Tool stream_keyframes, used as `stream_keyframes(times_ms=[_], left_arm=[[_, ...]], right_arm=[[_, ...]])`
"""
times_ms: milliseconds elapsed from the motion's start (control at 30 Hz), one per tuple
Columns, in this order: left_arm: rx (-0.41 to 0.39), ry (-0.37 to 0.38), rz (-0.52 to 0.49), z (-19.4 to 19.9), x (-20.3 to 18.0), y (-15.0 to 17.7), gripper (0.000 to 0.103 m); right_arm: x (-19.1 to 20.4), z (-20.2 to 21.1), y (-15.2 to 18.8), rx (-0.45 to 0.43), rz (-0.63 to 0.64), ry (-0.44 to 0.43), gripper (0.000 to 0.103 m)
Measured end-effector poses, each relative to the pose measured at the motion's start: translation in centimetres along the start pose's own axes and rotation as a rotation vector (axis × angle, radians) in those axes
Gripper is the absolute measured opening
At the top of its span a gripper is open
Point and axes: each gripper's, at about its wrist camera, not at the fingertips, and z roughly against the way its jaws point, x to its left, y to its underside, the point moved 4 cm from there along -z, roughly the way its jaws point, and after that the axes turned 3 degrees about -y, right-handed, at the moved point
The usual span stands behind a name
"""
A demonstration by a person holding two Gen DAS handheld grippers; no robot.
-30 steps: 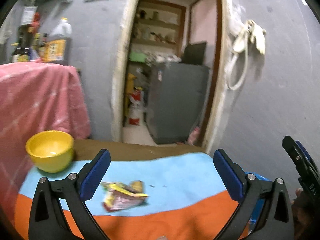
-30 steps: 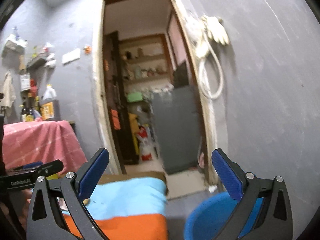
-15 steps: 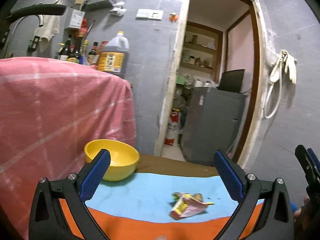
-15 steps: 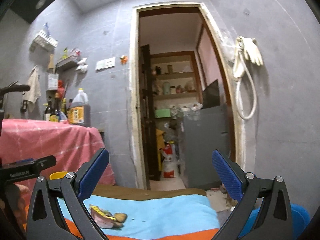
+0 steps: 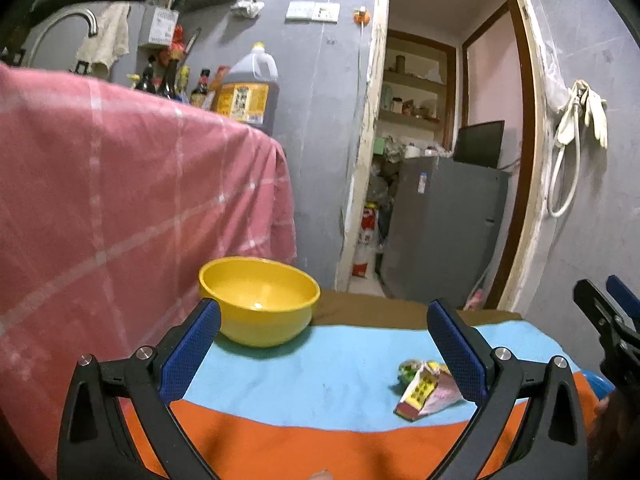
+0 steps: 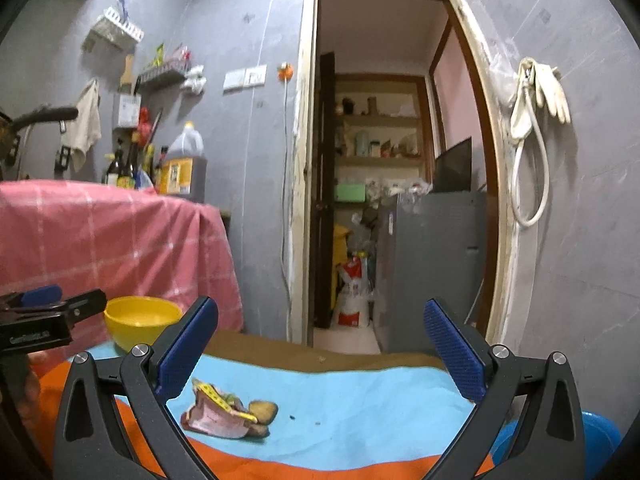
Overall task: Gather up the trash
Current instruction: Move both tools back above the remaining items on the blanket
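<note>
Left gripper (image 5: 322, 354): blue-padded jaws spread wide, nothing between them, held above the near edge of the table.
Right gripper (image 6: 320, 354): jaws likewise spread wide and empty, above the same table; its black frame also shows at the right edge of the left wrist view.
Crumpled wrapper (image 6: 222, 414): pink and yellow, lying on the light-blue band of the cloth, a brownish scrap (image 6: 262, 412) touching its far side. Untouched by either gripper; in the left wrist view it lies just beside the right-hand pad.
Table cloth (image 5: 320, 376): light blue, orange and brown bands.
Yellow bowl (image 5: 260, 300): upright on the cloth, far left, well apart from the wrapper.
Blue tub (image 6: 596, 436): low, beyond the table's right edge.
Pink checked cloth (image 5: 120, 200): draped at left, bottles behind.
</note>
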Motion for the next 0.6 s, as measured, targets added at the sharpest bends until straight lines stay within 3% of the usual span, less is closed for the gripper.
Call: stream_keyframes(times_ms=[167, 367, 600], left_arm=[[0.067, 0.065, -0.008, -1.2, -0.2, 1.2, 0.101], [0.220, 0.142, -0.014, -3.5, -1.4, 2.6, 0.101], [0.387, 0.232, -0.041, -5.4, -3.4, 4.4, 0.100]], right_arm=[[-0.3, -1.3, 1.2, 0.085, 0.004, 0.016, 0.103], [-1.1, -2.9, 2.7, 0.226, 0.023, 0.046, 0.103], [-2.8, -3.8, 4.1, 0.324, -0.032, 0.074, 0.103]])
